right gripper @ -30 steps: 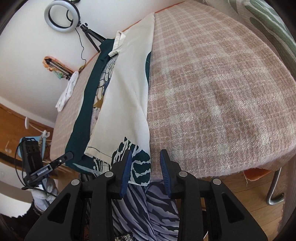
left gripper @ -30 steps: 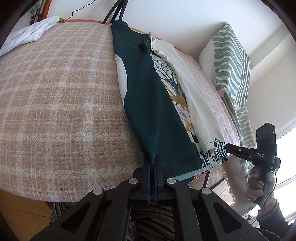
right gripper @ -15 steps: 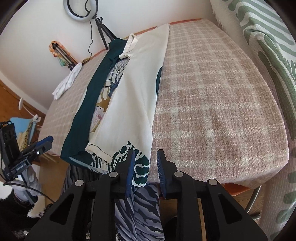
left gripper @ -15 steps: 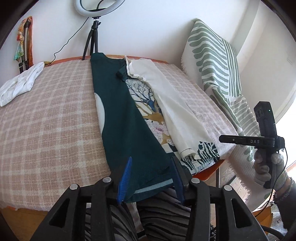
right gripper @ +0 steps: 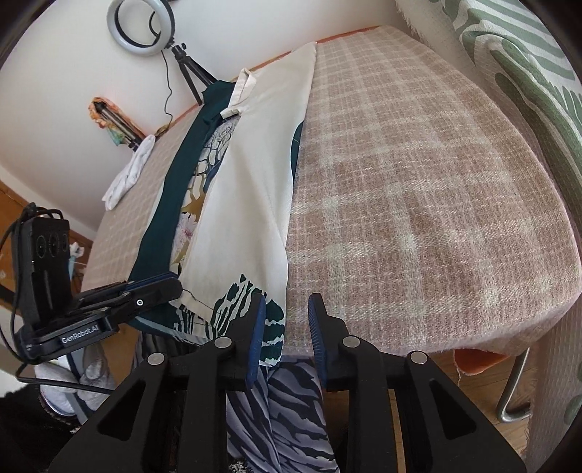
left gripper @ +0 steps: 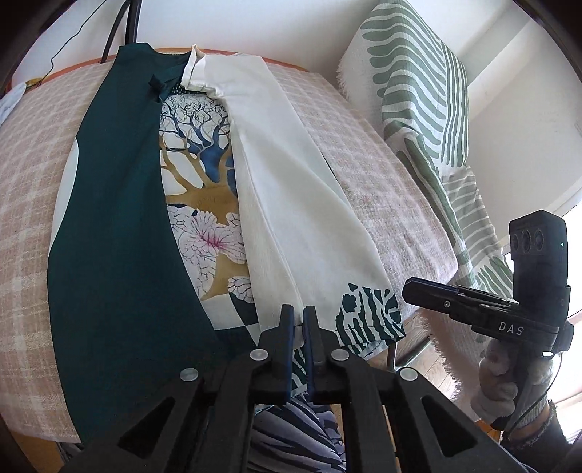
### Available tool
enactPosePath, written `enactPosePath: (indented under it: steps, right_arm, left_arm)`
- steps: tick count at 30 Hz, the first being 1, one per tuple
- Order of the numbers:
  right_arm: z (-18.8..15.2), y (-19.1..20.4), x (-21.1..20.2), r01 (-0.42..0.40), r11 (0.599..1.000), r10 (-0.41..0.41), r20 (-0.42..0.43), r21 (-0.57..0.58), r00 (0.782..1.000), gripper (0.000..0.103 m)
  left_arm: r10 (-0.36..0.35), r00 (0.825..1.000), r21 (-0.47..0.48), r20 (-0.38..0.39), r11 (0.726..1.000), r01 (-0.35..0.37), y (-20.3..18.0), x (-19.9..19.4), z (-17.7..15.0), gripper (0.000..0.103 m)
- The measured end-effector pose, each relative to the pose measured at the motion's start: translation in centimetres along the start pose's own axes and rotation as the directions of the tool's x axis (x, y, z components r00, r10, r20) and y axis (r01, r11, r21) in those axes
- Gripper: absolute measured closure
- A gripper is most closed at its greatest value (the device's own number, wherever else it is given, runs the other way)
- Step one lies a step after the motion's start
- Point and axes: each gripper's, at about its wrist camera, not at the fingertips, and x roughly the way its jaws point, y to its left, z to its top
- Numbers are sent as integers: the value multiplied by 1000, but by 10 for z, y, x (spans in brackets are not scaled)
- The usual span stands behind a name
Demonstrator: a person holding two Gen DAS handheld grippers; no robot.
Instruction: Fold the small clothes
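Note:
A patterned garment (left gripper: 203,189) lies lengthwise on the plaid-covered table (left gripper: 382,182), both long sides folded in: a dark green flap (left gripper: 120,218) on the left and a cream flap (left gripper: 291,203) on the right. My left gripper (left gripper: 298,316) is shut on the near hem of the cream flap at the table's front edge. My right gripper (right gripper: 285,309) is open, its jaws astride the garment's right hem corner (right gripper: 269,320). The left gripper also shows in the right wrist view (right gripper: 160,287).
A green-striped throw (left gripper: 418,91) drapes at the table's right. A white cloth (right gripper: 129,171) lies at the far left. A ring light on a tripod (right gripper: 140,25) stands behind the table. The table's front edge drops to wooden floor (right gripper: 473,382).
My left gripper moved right from the green flap's hem, opened on the way, and is now shut on the cream flap's hem. My right gripper stayed open near the right hem corner.

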Motion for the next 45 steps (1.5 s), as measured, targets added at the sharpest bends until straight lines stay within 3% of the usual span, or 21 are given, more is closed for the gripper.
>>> enactPosePath:
  steps: [8,12,14,15,20,21,23,26,30,32,35,39,43,45]
  right_arm:
    - [42,-18,25,-104,988,105,-4,113,994,81]
    - [56,-14,44,-112,986,117,-32,125,993,81]
    - [57,-6,50,-100,990,105,-41,94,994,83]
    - [57,-2,52,-91,993,95,-51,77,994,99]
    - [65,-2,45,36,999,-35,-66,17,997,102]
    - [66,-5,42,26,999,-24,-61,26,998,102]
    - [66,-9,33,-4,999,6,-55,39,998,102]
    - [58,-8,20,2,1000,0,-55,23,998,100]
    - [34,-10,7,-55,998,58,-59,44,997,74]
    - [22,-8,6,-76,996,79,-75,46,994,74]
    - [8,-8,9,-109,992,114,-102,57,988,74]
    - [3,-10,14,-122,990,130,-114,72,985,74]
    - [-1,-8,22,-177,980,189,-142,93,972,75]
    - [-2,-5,25,-179,980,190,-151,82,970,79]
  left_arm:
    - [24,999,-74,30,997,-22,29,-14,-10,103]
    - [15,1000,-67,25,998,-13,29,-13,-12,103]
    - [11,1000,-60,19,998,-10,27,-11,-13,103]
    - [1,1000,-67,15,998,0,28,-11,-13,103]
    - [-1,1000,-27,14,1000,2,18,-9,-17,103]
    - [-5,1000,-18,12,1000,5,17,-11,-19,99]
    - [-24,1000,-3,3,1000,24,15,-19,-24,70]
    - [4,999,25,54,1000,-6,21,-50,-37,64]
    - [120,987,-12,107,993,-119,52,-89,-54,57]
    - [144,984,-71,101,988,-138,72,-99,-60,54]
    - [117,991,-166,63,980,-105,102,-97,-64,46]
    - [-44,997,-342,60,938,62,129,-86,-63,46]
    - [-53,996,-330,65,941,71,126,-83,-58,51]
    - [-52,997,-322,50,944,65,121,-77,-57,60]
